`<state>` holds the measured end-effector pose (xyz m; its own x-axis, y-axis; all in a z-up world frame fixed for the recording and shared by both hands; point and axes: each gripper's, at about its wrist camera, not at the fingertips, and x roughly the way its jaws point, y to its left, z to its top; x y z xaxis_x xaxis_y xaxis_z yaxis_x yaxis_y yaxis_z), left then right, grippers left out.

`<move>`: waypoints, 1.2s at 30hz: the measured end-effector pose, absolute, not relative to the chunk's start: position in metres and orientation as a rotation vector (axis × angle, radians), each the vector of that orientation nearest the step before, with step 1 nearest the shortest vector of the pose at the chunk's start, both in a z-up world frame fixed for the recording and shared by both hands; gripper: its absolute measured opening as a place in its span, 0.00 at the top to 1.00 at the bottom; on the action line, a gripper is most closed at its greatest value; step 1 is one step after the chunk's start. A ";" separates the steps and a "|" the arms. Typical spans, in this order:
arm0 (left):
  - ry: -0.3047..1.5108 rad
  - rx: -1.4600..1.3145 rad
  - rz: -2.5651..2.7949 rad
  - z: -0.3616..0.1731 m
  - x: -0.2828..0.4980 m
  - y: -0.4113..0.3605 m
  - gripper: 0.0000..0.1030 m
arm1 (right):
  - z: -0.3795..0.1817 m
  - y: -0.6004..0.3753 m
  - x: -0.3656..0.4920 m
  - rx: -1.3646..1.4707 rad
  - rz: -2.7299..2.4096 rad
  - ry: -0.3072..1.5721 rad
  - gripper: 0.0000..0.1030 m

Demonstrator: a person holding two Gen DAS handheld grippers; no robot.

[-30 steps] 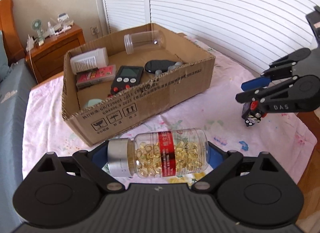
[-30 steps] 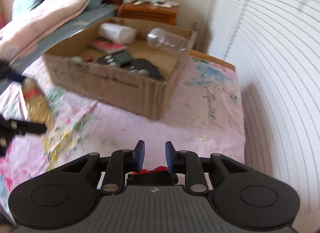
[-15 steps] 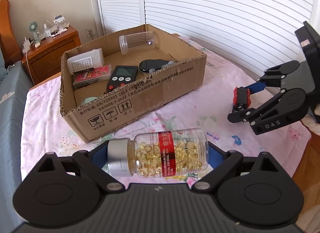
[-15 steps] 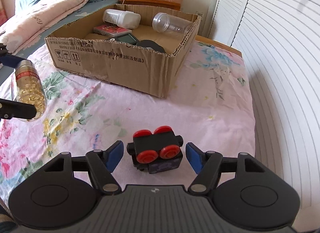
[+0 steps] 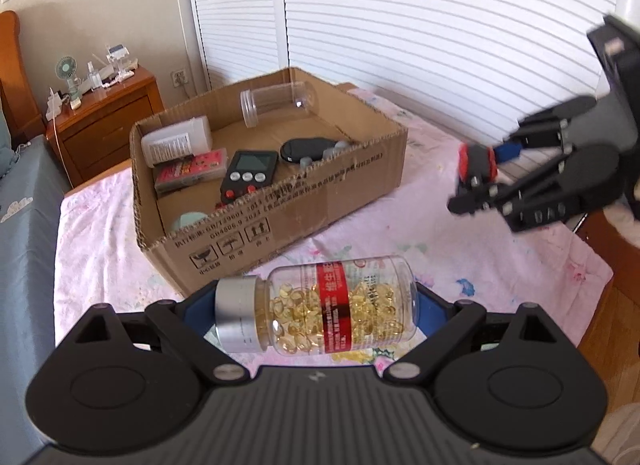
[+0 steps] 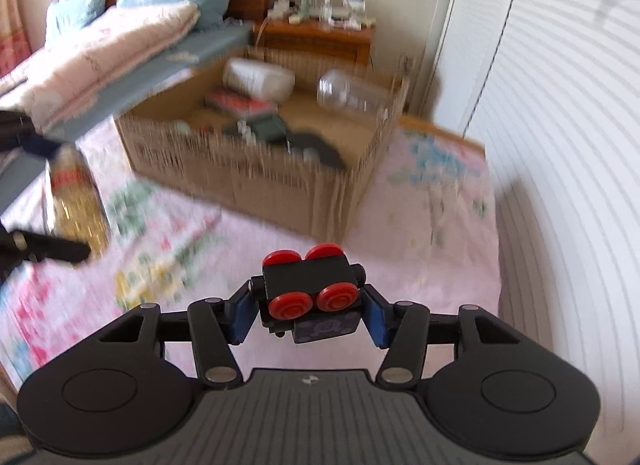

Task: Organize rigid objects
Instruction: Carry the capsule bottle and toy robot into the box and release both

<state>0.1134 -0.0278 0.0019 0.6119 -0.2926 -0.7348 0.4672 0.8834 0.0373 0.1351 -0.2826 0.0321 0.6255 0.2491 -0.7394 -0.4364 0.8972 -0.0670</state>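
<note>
A clear pill bottle (image 5: 332,305) with a silver cap, a red label and yellow capsules lies crosswise in my left gripper (image 5: 316,311). The blue pads press on its two ends and hold it above the flowered cloth, in front of the cardboard box (image 5: 320,193). My right gripper (image 6: 308,305) is shut on a black toy car (image 6: 308,285) with red wheels, held off the cloth to the right of the box (image 6: 256,181). In the left wrist view that gripper (image 5: 476,181) and the toy (image 5: 476,163) hang at the right. The bottle (image 6: 78,193) shows blurred at the left of the right wrist view.
In the box lie a clear jar (image 5: 276,103), a white bottle (image 5: 176,141), a red pack (image 5: 190,165), a black timer (image 5: 250,175) and a black case (image 5: 308,149). A wooden nightstand (image 5: 104,117) stands behind, the bed to the left, slatted doors to the right.
My right gripper opened around the toy car on the cloth, then shut on it and lifted it. My left gripper still holds the bottle in nearly the same place.
</note>
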 end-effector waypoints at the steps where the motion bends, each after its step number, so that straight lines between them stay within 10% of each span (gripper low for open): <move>1: 0.794 0.235 -0.441 0.004 0.114 -0.027 0.08 | 0.040 -0.281 0.139 -0.249 0.400 0.788 0.42; 23: 0.731 0.202 -0.364 0.033 0.125 0.004 0.08 | 0.035 -0.210 0.318 -0.251 0.281 0.937 0.42; 36: 0.734 0.202 -0.370 0.032 0.131 0.000 0.08 | 0.056 -0.222 0.296 -0.193 0.272 0.867 0.07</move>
<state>0.1311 0.0001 0.0319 0.6820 -0.2575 -0.6845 0.3974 0.9162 0.0512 0.2963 -0.2221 0.0557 0.6160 0.1569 -0.7719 -0.3127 0.9481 -0.0568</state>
